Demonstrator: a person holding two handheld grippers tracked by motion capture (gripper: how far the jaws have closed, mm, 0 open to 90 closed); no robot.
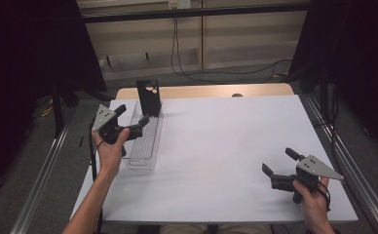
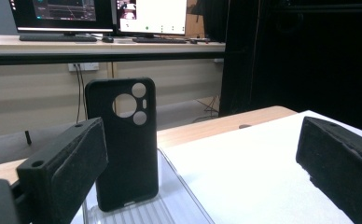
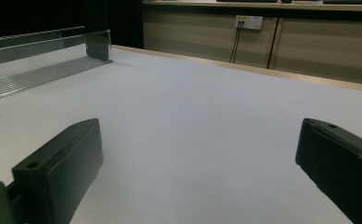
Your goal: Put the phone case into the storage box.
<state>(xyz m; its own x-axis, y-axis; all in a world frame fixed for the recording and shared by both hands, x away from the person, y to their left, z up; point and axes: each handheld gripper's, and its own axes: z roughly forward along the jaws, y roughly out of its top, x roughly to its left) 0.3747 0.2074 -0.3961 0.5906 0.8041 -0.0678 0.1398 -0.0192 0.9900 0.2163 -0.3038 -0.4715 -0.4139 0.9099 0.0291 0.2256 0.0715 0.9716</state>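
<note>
While both tongs gape, phone case (image 2: 122,144) upright, seemingly inside clear tray (image 1: 145,144).

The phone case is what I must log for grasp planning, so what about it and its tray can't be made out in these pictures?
- Phone case: its lower left edge is hidden behind the left gripper's near jaw in the left gripper view.
- How the case stays upright in the clear tray: too small in the high view; the base is cut off low in the left gripper view.
- Case's far face: turned away in both views.
- Right gripper view: the tray's left end runs off the frame edge.
</note>
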